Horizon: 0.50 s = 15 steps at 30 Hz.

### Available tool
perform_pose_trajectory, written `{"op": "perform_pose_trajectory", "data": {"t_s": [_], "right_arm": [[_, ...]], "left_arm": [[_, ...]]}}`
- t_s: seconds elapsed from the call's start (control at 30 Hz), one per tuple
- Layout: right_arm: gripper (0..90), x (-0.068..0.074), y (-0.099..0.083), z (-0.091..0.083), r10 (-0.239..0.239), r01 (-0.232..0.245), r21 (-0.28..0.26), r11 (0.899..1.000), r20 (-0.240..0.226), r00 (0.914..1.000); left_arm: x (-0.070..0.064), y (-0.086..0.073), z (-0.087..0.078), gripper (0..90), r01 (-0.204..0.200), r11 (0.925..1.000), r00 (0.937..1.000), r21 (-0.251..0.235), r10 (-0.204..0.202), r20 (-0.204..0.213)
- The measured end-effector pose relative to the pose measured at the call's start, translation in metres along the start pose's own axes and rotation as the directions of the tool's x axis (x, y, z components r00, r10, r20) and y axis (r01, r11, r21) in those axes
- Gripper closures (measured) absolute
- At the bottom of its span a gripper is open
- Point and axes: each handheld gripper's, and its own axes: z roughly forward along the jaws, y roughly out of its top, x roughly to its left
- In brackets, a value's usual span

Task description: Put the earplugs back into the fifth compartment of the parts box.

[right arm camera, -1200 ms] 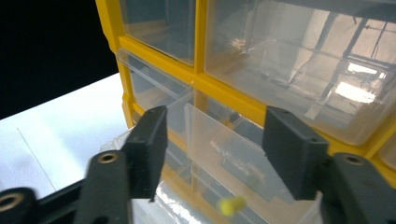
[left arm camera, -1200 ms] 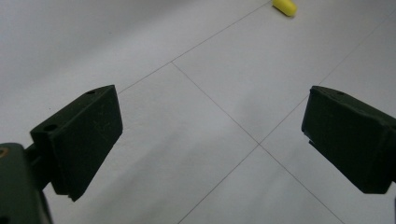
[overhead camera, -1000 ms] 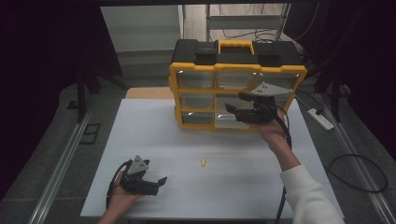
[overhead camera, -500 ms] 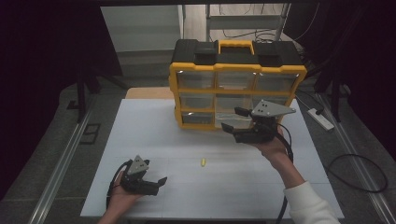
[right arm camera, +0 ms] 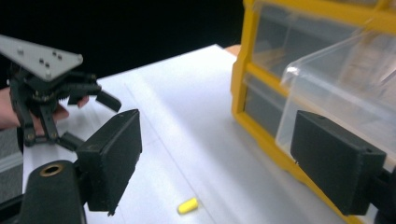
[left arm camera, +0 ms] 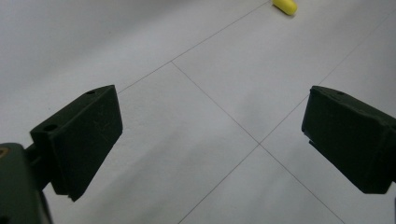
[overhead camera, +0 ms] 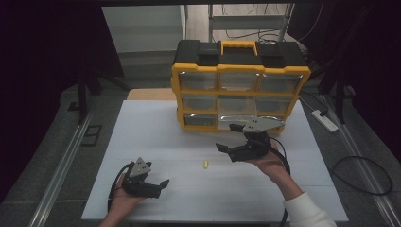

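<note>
Right gripper (overhead camera: pixel 235 150), jaws apart, hung near yellow capsule-shaped piece (overhead camera: pixel 205 164); left gripper (overhead camera: pixel 157 185) likewise apart; piece judged light, smooth, roll-prone: pinch across its middle

Left hand-held gripper (overhead camera: pixel 161 184) low, jaws wide apart; right hand-held gripper (overhead camera: pixel 225 150) raised, apparently open & empty.
</note>
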Motion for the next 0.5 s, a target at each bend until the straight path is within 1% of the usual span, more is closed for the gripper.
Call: {"op": "perform_pose_trajectory", "data": {"t_s": [0.13,0.2,0.27,0.33,0.5], "right_arm": [[15.3,0.002,-0.007,0.011,-0.004,0.004,0.040,0.999,-0.020,0.9998],[15.2,0.002,-0.008,0.014,-0.005,0.006,0.047,0.999,-0.026,0.9996],[14.8,0.004,-0.012,0.022,-0.014,0.017,0.078,0.997,-0.036,0.9993],[14.8,0.004,-0.013,0.024,-0.014,0.017,0.085,0.996,-0.038,0.9992],[14.5,0.001,-0.023,0.040,0.000,0.007,0.138,0.990,-0.047,0.9989]], "left_arm": [[0.000,0.000,0.000,5.2,-0.005,1.0000,1.0000,0.003,0.005,0.000],[0.000,0.000,0.000,5.2,-0.005,1.0000,1.0000,0.003,0.005,0.001],[0.000,0.000,0.000,5.2,-0.004,1.0000,1.0000,0.002,0.004,0.001],[0.000,0.000,0.000,5.2,-0.002,1.0000,1.0000,0.000,0.002,0.001],[0.000,0.000,0.000,5.2,-0.005,1.0000,1.0000,0.003,0.005,0.002]]}}
